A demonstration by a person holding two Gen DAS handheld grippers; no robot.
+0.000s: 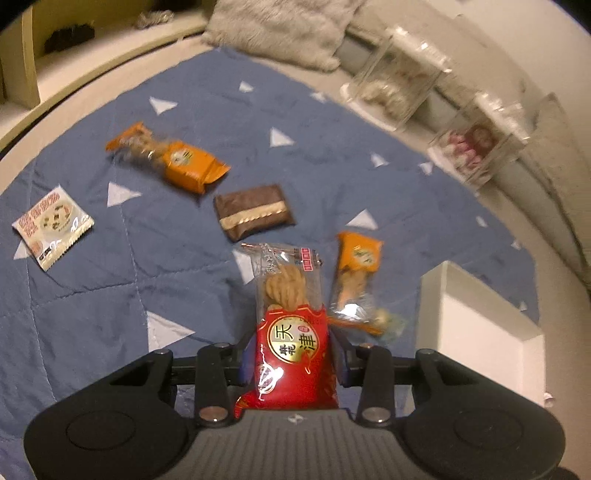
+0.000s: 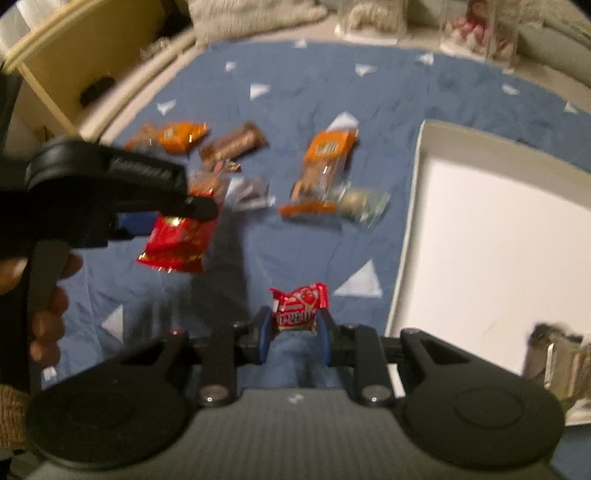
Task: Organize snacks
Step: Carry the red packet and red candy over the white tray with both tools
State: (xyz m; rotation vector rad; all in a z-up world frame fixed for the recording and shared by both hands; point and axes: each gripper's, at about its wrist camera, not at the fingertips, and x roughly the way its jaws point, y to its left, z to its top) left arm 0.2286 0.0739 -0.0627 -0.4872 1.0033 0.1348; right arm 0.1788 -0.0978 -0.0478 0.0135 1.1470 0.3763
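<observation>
My left gripper (image 1: 291, 354) is shut on a red and clear twisted-snack packet (image 1: 290, 332), held above the blue quilt; it also shows in the right wrist view (image 2: 175, 236) hanging from the left gripper (image 2: 184, 206). My right gripper (image 2: 293, 328) is shut on a small red candy packet (image 2: 299, 306), lifted over the quilt. On the quilt lie two orange packets (image 1: 173, 158) (image 1: 356, 273), a brown packet (image 1: 255, 212) and a white packet (image 1: 51, 227). A white box (image 2: 480, 236) stands open at the right; it also shows in the left wrist view (image 1: 480, 332).
The blue quilt (image 1: 110, 295) with white triangles covers the surface. Two clear plastic containers (image 1: 399, 74) (image 1: 480, 147) stand at the back right near a grey cushion (image 1: 280, 29). A wooden shelf (image 2: 55, 74) stands at the left. A silvery packet (image 2: 554, 358) lies in the box's near corner.
</observation>
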